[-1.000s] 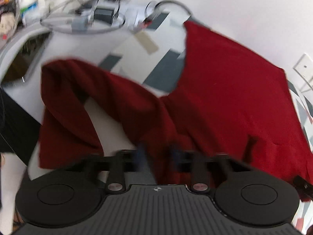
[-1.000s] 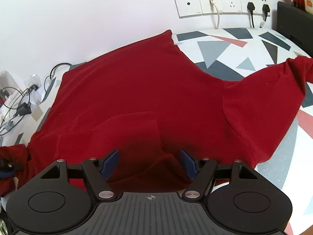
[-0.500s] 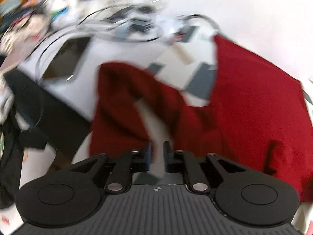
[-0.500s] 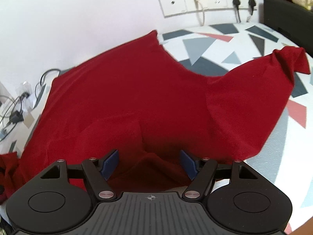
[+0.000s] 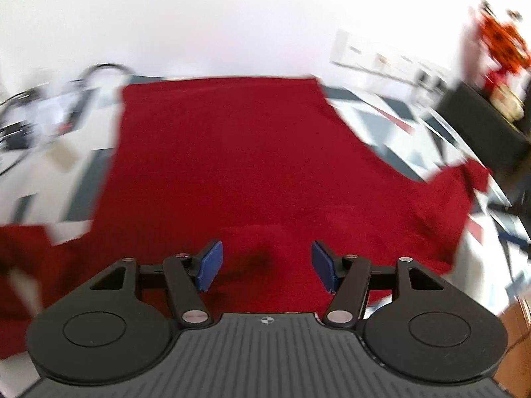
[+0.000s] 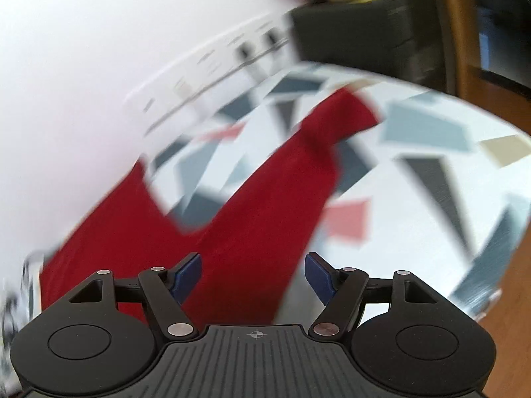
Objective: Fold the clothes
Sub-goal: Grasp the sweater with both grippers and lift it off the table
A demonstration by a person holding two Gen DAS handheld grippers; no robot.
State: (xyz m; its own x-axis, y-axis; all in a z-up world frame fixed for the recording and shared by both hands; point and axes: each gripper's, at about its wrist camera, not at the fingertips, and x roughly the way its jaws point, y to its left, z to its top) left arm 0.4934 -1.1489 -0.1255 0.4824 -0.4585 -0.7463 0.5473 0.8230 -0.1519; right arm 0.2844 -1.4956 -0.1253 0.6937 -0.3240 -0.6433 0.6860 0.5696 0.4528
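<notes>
White tabletop with grey and red triangles; red knit long-sleeved top spread flat. Left gripper, right gripper: both agape, empty. Pinch right sleeve by cuff, fold inward.

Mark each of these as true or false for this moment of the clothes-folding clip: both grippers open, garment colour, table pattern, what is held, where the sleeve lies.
1. The left gripper is open. True.
2. The right gripper is shut on the red garment. False: its jaws stand apart and hold nothing.
3. The garment is blue. False: it is red; only the finger pads are blue.
4. The table has a pattern of grey, dark and red shapes on white. True.
5. In the right wrist view, a sleeve stretches across the table toward the wall sockets. True.
6. The garment is folded into a neat square. False: it lies spread out, sleeves extended.
</notes>
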